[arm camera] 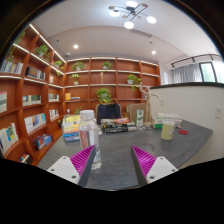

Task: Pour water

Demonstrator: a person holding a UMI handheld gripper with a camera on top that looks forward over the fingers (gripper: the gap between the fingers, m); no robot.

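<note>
A clear plastic water bottle [93,142] stands upright on the grey table [150,138], just ahead of my left finger [81,160]. Farther back on the right stands a pale cup [168,130]. My gripper [112,162] is open above the table's near part, its magenta pads spread wide with nothing between them. The bottle is slightly left of the gap, near the left pad.
A blue and yellow box [72,127] and small items [115,126] lie at the table's far side. A person [106,106] sits behind the table. Wooden bookshelves [30,100] line the left wall and back wall. A white counter [195,105] rises at right.
</note>
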